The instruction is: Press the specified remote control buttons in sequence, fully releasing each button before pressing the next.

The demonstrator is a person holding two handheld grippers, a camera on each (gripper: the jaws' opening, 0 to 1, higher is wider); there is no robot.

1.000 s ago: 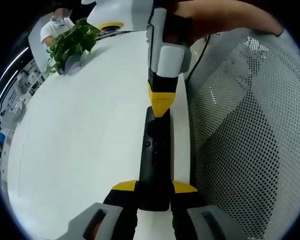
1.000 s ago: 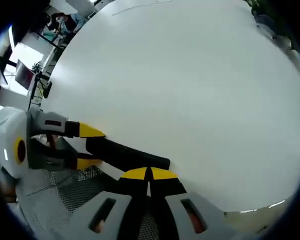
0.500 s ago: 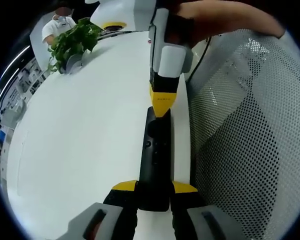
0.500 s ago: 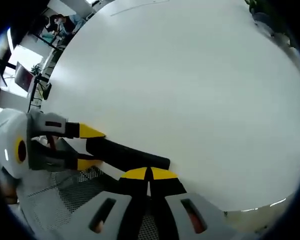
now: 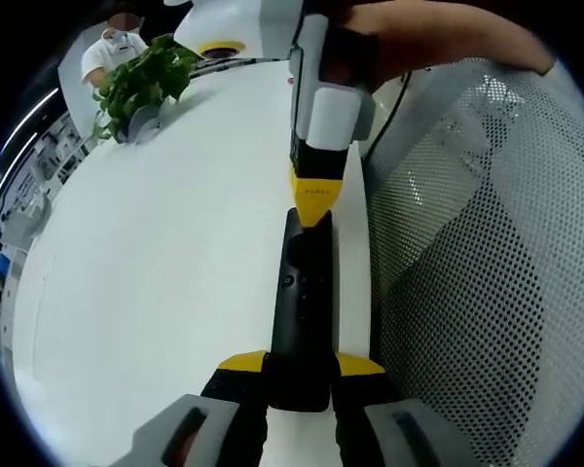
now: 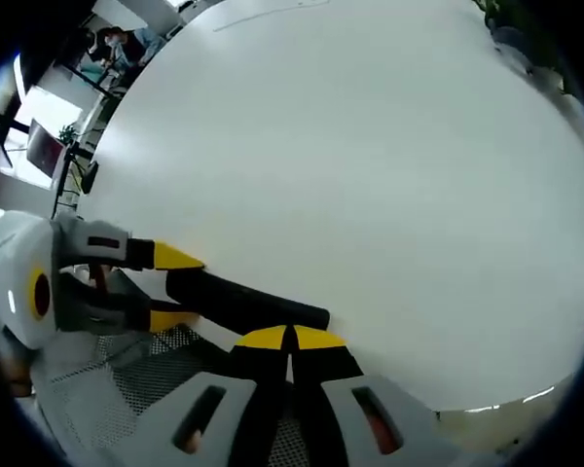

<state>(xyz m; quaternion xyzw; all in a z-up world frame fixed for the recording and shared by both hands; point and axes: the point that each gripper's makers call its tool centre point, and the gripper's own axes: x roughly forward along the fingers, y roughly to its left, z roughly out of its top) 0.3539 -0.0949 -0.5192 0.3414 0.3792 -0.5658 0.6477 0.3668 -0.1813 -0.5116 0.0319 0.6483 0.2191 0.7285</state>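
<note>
Holding steady is the whole story across the last second — nothing in either view shifts by more than a hair. At the left of the left gripper view a potted plant (image 5: 141, 83) sits far off on the white tabletop (image 5: 165, 263). Centre, the left hand-held gripper (image 5: 298, 368) is clamped on the near end of the black remote control (image 5: 302, 311), which lies along the tabletop's edge. The right hand-held gripper (image 5: 314, 212), jaws closed together with nothing between them, rests its yellow tip on the remote's far end. To the right hangs a mesh chair back (image 5: 477, 263). With no lift showing, I judge the current press is still being held — release comes next.
</note>
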